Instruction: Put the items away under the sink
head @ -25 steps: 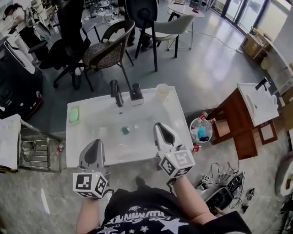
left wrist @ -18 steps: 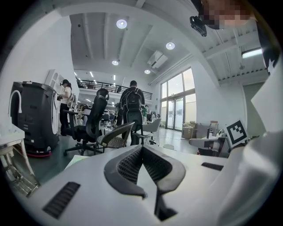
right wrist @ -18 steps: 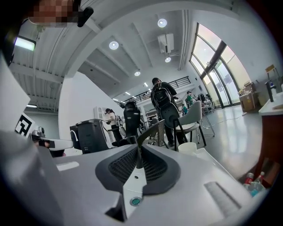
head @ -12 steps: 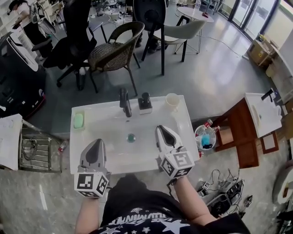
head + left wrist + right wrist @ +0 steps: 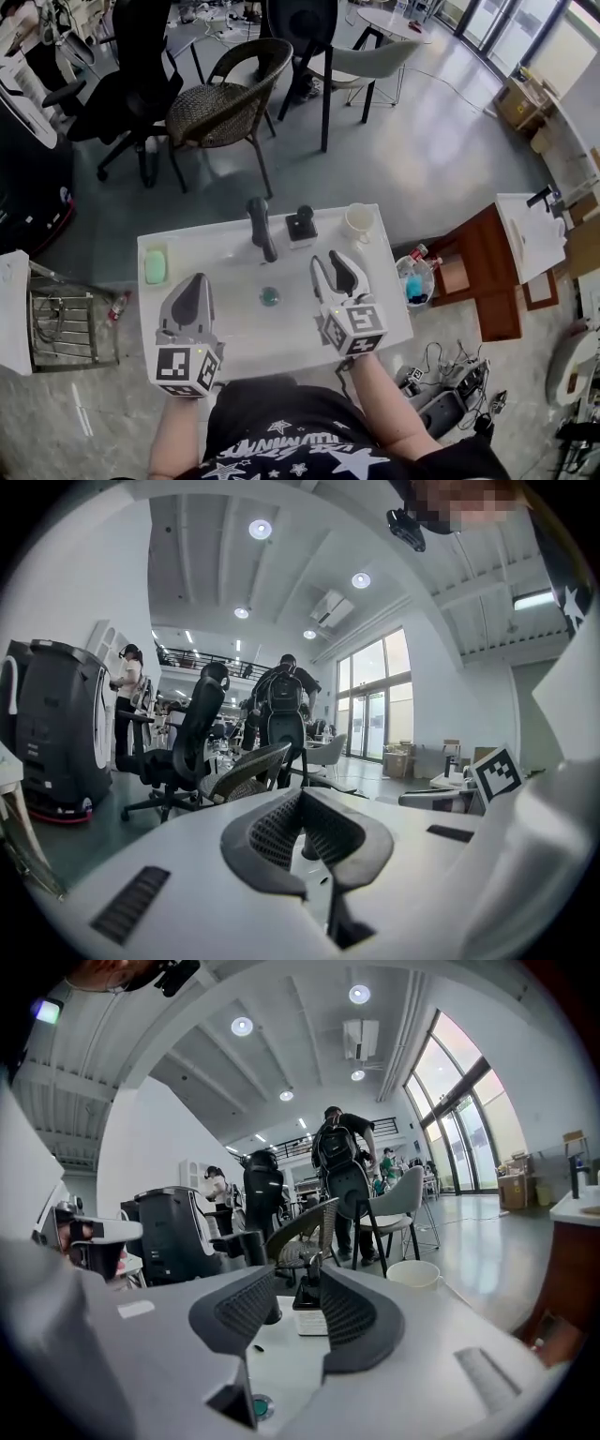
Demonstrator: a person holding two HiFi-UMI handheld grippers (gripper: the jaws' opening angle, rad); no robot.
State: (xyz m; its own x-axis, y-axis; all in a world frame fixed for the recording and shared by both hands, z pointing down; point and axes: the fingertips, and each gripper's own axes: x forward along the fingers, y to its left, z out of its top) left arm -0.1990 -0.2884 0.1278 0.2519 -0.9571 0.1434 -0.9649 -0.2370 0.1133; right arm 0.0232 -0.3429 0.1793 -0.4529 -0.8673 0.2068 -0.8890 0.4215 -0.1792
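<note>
One right tool (image 5: 331,264) just opened, empty.

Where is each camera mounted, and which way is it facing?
Head view: on the person's head, looking steeply down at the sink; shows forearms, left tongs, right tongs.
Left gripper view: on the left tongs, looking along their shut jaws toward the wicker chair.
Right gripper view: on the right tongs, jaws just been opening, empty, facing the cup.
Shared: head and right gripper views both show the cup.
</note>
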